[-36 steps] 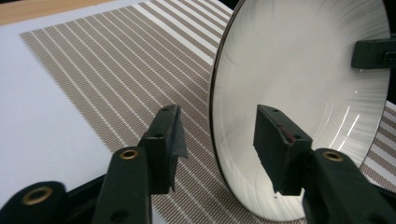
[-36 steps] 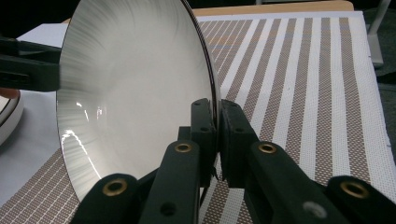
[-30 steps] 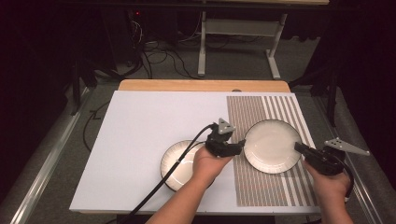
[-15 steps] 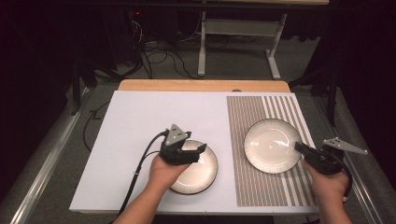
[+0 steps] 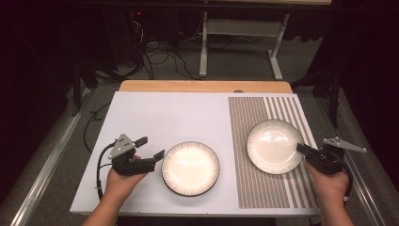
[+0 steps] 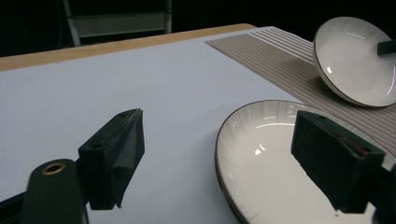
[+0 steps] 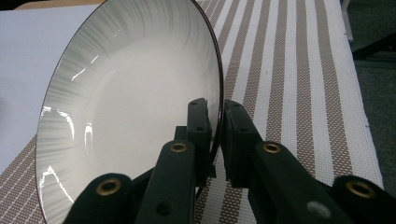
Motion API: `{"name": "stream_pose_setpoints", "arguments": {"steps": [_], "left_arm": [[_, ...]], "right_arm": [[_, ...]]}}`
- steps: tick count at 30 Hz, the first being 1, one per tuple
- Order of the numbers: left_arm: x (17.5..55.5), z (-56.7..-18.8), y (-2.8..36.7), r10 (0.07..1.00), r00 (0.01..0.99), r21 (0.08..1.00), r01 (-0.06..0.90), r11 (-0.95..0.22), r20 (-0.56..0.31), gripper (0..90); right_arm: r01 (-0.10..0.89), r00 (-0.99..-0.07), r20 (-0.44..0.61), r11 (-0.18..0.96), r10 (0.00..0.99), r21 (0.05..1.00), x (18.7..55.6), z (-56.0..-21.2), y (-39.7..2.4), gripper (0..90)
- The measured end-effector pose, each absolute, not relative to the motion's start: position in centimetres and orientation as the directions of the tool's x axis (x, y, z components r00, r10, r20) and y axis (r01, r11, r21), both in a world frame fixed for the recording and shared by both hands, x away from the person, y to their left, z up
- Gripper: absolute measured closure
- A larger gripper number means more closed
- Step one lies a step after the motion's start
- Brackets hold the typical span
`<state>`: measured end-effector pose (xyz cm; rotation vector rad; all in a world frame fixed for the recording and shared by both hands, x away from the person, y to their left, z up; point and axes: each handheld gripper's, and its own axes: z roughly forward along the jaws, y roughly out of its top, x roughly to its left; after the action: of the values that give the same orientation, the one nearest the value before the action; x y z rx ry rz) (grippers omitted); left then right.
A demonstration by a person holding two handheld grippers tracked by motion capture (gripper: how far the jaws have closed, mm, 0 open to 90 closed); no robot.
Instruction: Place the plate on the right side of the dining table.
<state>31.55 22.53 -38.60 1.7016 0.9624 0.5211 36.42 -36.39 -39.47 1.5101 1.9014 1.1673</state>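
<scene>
Two white plates with dark rims are on the table. One plate (image 5: 190,168) (image 6: 280,163) lies flat on the white board (image 5: 155,117). My left gripper (image 5: 150,147) (image 6: 219,128) hovers just left of its rim, open; its jaws have just been opening and press on nothing. The other plate (image 5: 275,146) (image 7: 140,107) (image 6: 355,60) rests on the striped mat (image 5: 277,188), tilted up at its right side. My right gripper (image 5: 301,148) (image 7: 219,116) is shut on that plate's right rim, one jaw inside and one outside.
A wooden strip (image 5: 202,86) runs along the table's far edge. Behind it are a desk frame's legs (image 5: 235,42) and cables on the floor. The left half of the white board is bare. The mat's right edge lies near the table's side.
My left hand has swept left from beside the mat plate, across the near plate, to that plate's left side, and its jaws have spread wider. The right hand and its plate have stayed put.
</scene>
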Motion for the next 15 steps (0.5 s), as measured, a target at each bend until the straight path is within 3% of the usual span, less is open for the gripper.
{"name": "stream_pose_setpoints", "arguments": {"steps": [5, 9, 15], "left_arm": [[30.7, -38.6, 24.0, 0.840, 0.538, 0.937, 0.324, -0.127, -0.072, 13.5], [30.5, -38.6, 24.3, 0.884, 0.465, 0.940, 0.321, -0.118, -0.048, 0.2], [30.3, -38.5, 23.8, 0.887, 0.460, 0.941, 0.317, -0.118, -0.043, 0.0]], "right_arm": [[0.583, -0.298, 0.176, 0.033, 0.938, 0.812, 36.9, -39.8, -36.6, 84.3], [0.589, -0.297, 0.181, 0.031, 0.937, 0.808, 37.2, -39.9, -36.7, 84.0], [0.603, -0.290, 0.197, 0.019, 0.937, 0.798, 37.6, -40.2, -36.9, 83.5]]}}
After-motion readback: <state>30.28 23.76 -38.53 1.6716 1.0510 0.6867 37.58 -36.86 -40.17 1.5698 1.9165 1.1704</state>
